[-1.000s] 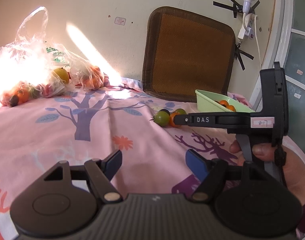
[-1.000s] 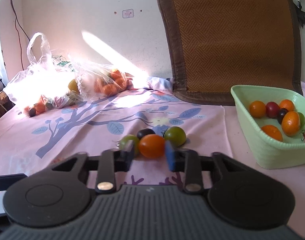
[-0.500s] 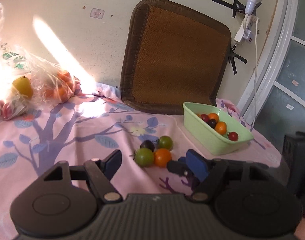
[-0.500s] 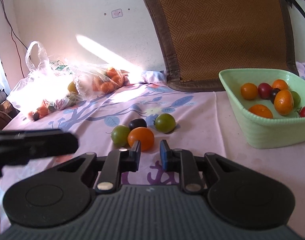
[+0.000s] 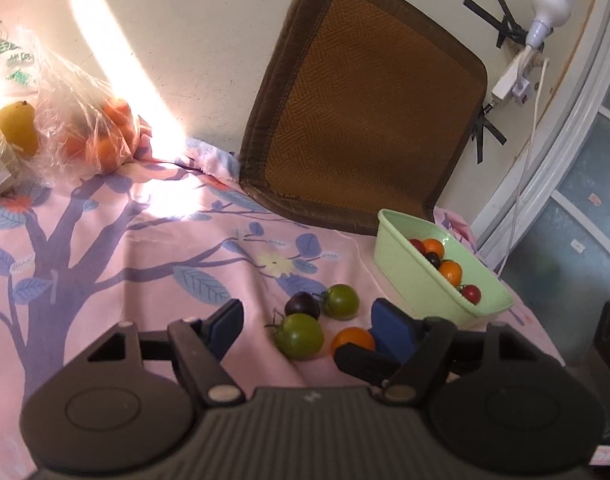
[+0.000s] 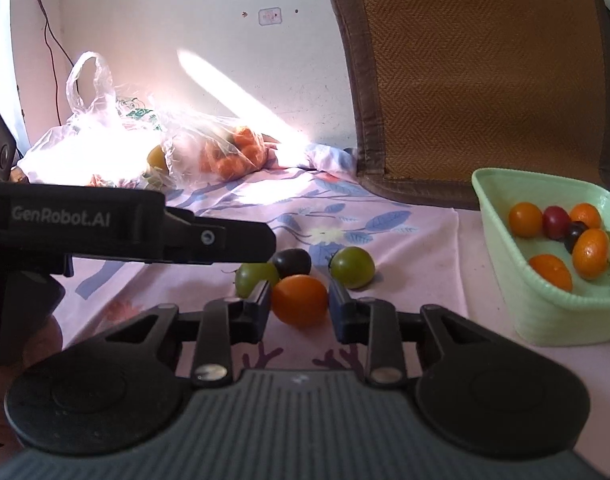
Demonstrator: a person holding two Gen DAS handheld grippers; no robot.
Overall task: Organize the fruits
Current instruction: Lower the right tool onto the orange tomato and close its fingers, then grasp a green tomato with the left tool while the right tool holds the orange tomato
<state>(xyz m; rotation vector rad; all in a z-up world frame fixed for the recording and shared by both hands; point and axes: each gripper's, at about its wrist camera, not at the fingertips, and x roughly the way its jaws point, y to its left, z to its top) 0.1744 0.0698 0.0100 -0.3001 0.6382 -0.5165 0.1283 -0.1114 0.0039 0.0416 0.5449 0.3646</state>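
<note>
Four small tomatoes lie on the pink tree-print cloth: an orange one point(image 6: 300, 300), two green ones point(image 6: 257, 278) point(image 6: 352, 267) and a dark purple one point(image 6: 292, 262). My right gripper point(image 6: 299, 306) has the orange tomato between its fingertips on the cloth. Its jaws are opening and the pads sit close beside the fruit. My left gripper point(image 5: 307, 328) is open and low over the cloth, with the nearer green tomato point(image 5: 299, 336) ahead between its blue pads. The orange tomato point(image 5: 353, 340) lies by its right pad. A light green basket point(image 6: 545, 320) to the right holds several tomatoes.
Clear plastic bags of fruit point(image 6: 105, 152) lie at the back left in bright sun. A brown woven cushion point(image 5: 365, 120) leans on the wall behind the basket point(image 5: 417, 280). A power strip with a bulb point(image 5: 509, 88) hangs at the right. A hand point(image 6: 1, 380) holds the left gripper.
My left gripper has swung right, from facing the bags to facing the tomato cluster beside the right gripper. The right gripper's fingers, narrow behind the orange tomato half a second ago, now stand wider around it.
</note>
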